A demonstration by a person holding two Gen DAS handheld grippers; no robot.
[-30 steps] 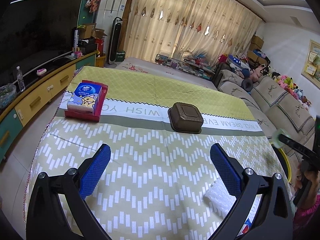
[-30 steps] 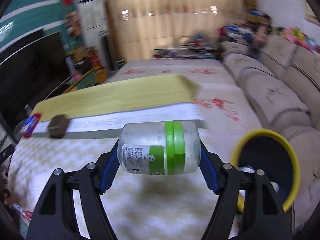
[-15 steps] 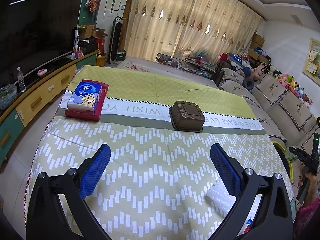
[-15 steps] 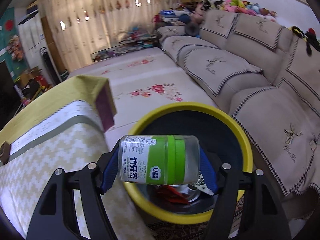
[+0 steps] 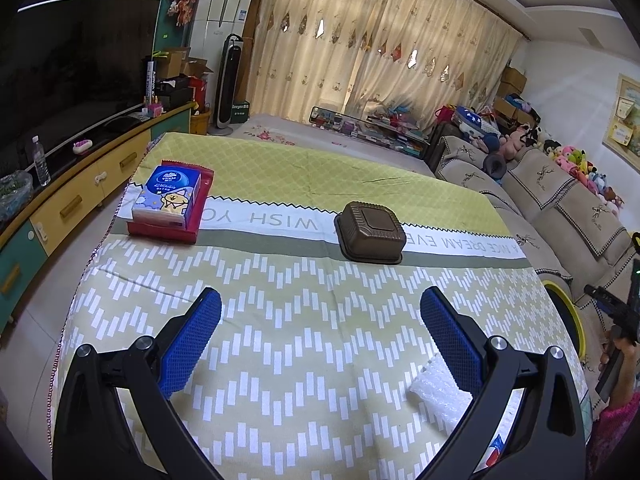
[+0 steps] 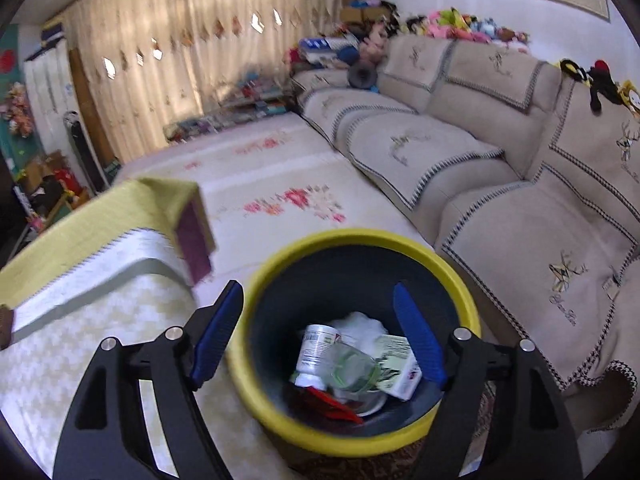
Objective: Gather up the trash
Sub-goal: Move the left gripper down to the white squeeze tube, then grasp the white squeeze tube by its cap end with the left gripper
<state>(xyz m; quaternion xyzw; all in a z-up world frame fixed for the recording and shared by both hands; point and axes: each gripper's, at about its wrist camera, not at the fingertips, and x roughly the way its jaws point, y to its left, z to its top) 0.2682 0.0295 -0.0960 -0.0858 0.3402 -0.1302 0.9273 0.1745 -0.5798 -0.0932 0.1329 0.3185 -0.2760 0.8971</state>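
My right gripper [image 6: 318,296] hangs over a yellow-rimmed dark bin [image 6: 276,416] beside the table; its jaws are opening and nothing is between them. Down in the bin lies the clear jar with the green lid [image 6: 352,368], among a white bottle [image 6: 316,344], a carton and red scraps. My left gripper [image 5: 320,304] stands open and empty above the patterned tablecloth [image 5: 296,320]. A piece of white bubble wrap [image 5: 436,388] lies on the cloth just under its right finger. A brown plastic container [image 5: 370,232] rests upside down farther off. The bin's rim [image 5: 566,308] shows past the table's right edge.
A blue tissue pack on a red box [image 5: 170,204] sits at the table's far left. A beige sofa [image 6: 500,168] runs close behind the bin. A TV cabinet [image 5: 80,188] lines the left wall. A person's hand with the right gripper's body [image 5: 616,344] is at the right edge.
The right gripper swung from over the table to above the bin, then let go of the green-lidded jar, which now lies in the bin. The left gripper has kept still.
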